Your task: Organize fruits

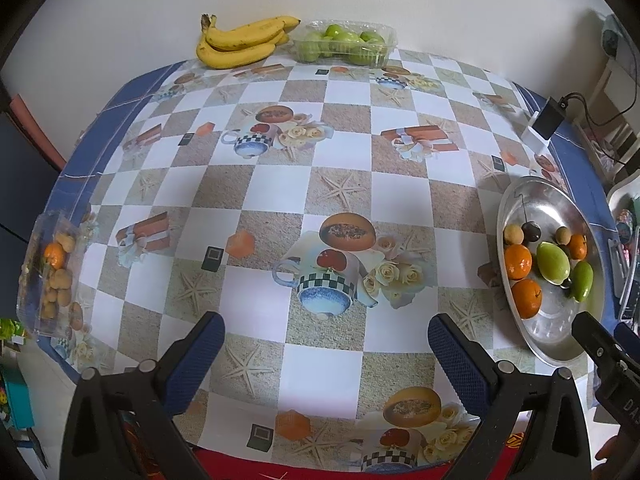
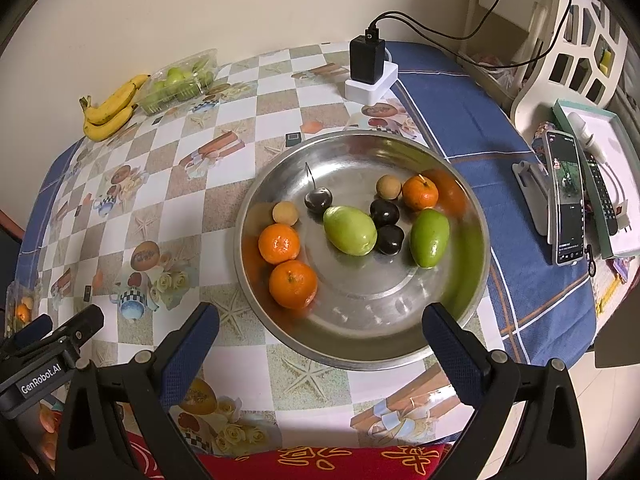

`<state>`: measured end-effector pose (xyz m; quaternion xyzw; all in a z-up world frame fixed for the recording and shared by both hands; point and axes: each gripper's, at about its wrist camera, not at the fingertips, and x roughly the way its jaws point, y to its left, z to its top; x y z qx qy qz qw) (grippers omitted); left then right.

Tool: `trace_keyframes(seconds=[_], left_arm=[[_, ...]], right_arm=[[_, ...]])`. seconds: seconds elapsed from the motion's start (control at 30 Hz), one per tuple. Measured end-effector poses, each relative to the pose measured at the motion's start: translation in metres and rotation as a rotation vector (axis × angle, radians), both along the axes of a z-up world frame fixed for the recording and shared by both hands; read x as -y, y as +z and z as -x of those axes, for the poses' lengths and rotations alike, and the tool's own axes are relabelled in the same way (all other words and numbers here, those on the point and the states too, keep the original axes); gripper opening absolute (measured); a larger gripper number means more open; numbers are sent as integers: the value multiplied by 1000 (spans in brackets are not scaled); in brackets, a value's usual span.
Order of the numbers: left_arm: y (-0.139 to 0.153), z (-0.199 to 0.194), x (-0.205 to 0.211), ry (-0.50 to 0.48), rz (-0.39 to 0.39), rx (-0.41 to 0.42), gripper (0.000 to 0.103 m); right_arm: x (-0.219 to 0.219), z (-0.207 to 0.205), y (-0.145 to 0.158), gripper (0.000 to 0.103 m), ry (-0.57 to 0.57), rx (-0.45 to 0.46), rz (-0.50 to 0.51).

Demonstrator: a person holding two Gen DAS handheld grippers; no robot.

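The left gripper [image 1: 326,344] hangs above the desk [image 1: 320,364] with its fingers [image 1: 196,354] spread wide and nothing between them; only the checked tablecloth shows in the gap. The right gripper [image 2: 320,338] is likewise released, its fingers [image 2: 456,350] apart and empty, reaching over the near rim of the steel bowl [image 2: 360,344].

Ahead of the right fingers the bowl holds three tangerines [image 2: 293,284], two green mangoes [image 2: 350,230], three dark cherries [image 2: 318,199] and two small tan longans [image 2: 285,213]. The two tangerines nearest the left finger touch each other; two cherries sit between the mangoes.

Far ahead of the left fingers, against the wall, a bunch of bananas [image 1: 240,42] lies just beside a clear plastic tray of green fruit [image 1: 346,42]. Well off to the left of the left finger, at the desk's edge, a clear box [image 1: 50,272] holds longans and a tangerine. To the right of the right fingers a phone [image 2: 566,204] leans on a stand.
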<state>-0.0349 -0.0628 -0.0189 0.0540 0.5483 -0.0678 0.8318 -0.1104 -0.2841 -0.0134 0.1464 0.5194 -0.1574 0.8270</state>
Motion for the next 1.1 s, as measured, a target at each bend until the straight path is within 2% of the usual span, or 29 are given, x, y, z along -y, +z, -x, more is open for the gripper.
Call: trace_keyframes(seconds=[1.1], left_arm=[[9,3,4,7,10,30,103]], right_arm=[[-2,-2,-2,101,12,-14,4]])
